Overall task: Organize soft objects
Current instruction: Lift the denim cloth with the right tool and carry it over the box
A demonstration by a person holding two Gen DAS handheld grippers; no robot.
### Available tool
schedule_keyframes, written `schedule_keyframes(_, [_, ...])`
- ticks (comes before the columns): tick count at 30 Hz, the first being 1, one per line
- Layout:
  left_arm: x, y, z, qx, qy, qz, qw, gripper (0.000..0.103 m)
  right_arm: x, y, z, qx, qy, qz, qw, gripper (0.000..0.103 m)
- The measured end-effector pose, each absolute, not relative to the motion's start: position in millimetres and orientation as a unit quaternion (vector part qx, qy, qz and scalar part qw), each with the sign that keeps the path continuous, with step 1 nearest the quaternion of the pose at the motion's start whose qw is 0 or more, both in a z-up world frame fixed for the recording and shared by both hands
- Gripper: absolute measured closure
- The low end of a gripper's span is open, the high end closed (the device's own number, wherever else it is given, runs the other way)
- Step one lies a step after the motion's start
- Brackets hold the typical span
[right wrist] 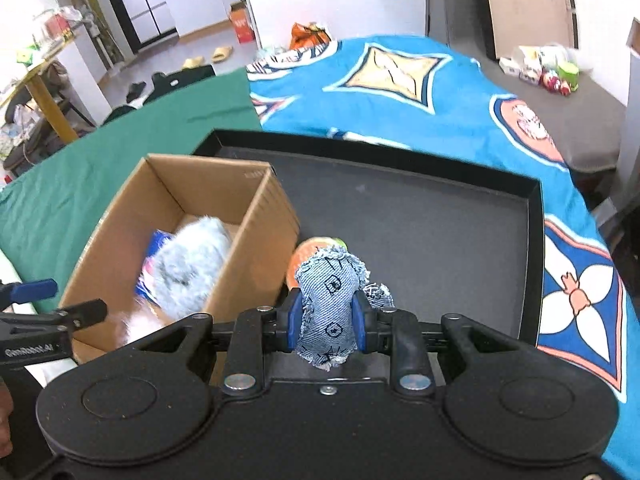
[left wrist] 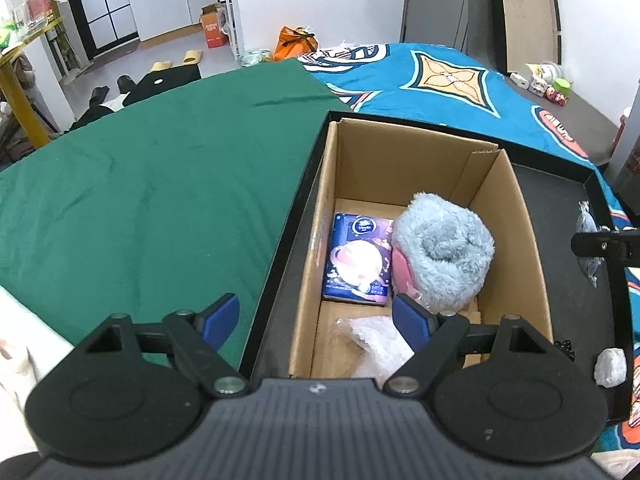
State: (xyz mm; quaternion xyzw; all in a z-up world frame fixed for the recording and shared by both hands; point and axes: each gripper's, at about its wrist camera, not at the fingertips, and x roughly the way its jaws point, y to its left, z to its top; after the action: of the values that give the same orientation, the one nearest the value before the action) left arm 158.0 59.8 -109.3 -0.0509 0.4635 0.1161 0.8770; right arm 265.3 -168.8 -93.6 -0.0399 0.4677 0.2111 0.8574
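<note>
Right gripper [right wrist: 325, 322], lower centre, is clamped on a denim toy [right wrist: 329, 304] outside the cardboard box [right wrist: 256, 216]. Left gripper [left wrist: 316, 316] hangs spread and empty. Risk: frayed denim snagging the box wall.

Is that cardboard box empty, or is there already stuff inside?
Not empty. The cardboard box is open on top and holds a fluffy blue plush, a tissue pack and a clear plastic bag.

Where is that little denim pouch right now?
The denim pouch is pinched in the right gripper, held over the black tray, just right of the cardboard box holding the fluffy grey toy.
</note>
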Motion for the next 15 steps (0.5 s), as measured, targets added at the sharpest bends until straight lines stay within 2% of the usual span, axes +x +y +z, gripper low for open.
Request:
schedule_keyframes(9, [157,58,-111,-0.048,0.459,0.104,0.881,0.026,253,-147,-70,-0.067,0.420,0.235,0.874,0.077])
schedule_keyframes(15, [158,61,-113,-0.054,0.462,0.102,0.879,0.036,247,-136,-63,-0.082,0.398,0.242,0.881,0.077])
